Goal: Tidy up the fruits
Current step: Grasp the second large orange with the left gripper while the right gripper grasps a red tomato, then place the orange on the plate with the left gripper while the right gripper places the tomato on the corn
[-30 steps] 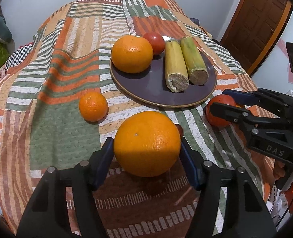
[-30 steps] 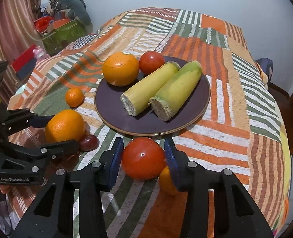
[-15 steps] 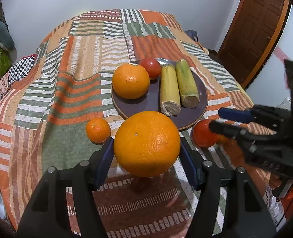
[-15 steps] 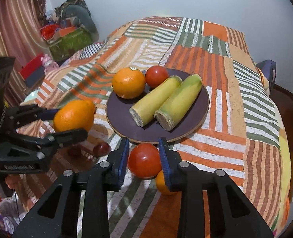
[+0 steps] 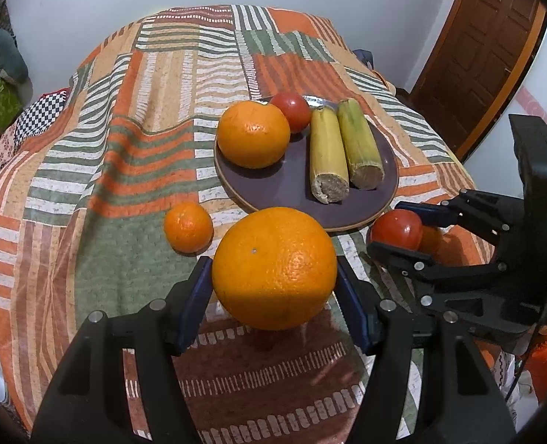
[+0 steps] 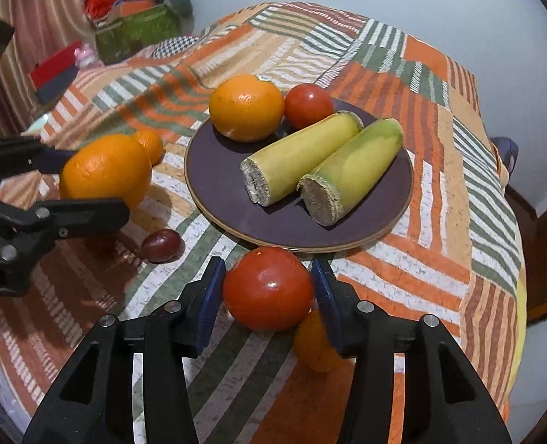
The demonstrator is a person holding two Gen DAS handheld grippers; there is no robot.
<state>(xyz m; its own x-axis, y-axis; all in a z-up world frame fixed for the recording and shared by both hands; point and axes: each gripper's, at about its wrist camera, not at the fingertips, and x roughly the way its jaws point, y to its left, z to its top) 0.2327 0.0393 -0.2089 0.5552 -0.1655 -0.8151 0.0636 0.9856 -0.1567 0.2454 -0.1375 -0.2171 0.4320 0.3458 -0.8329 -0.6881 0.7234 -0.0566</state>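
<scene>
My left gripper (image 5: pixel 274 285) is shut on a big orange (image 5: pixel 274 267) and holds it above the striped cloth, in front of the dark plate (image 5: pixel 284 192). My right gripper (image 6: pixel 268 292) is shut on a red tomato (image 6: pixel 268 288), held just off the plate's near rim (image 6: pixel 214 199). The plate carries an orange (image 6: pixel 246 107), a tomato (image 6: pixel 308 104) and two yellow-green cane pieces (image 6: pixel 325 159). The held orange (image 6: pixel 105 170) and the held tomato (image 5: pixel 396 228) each show in the other wrist view.
A small mandarin (image 5: pixel 188 226) lies on the cloth left of the plate. A dark grape (image 6: pixel 162 246) lies below the held orange. A small orange fruit (image 6: pixel 310 344) lies under my right gripper. A wooden door (image 5: pixel 473 51) stands at the right.
Both grippers have lifted their fruit off the cloth and pulled back and up. The plate now looks farther from the left gripper. The grape came into sight beneath the lifted orange.
</scene>
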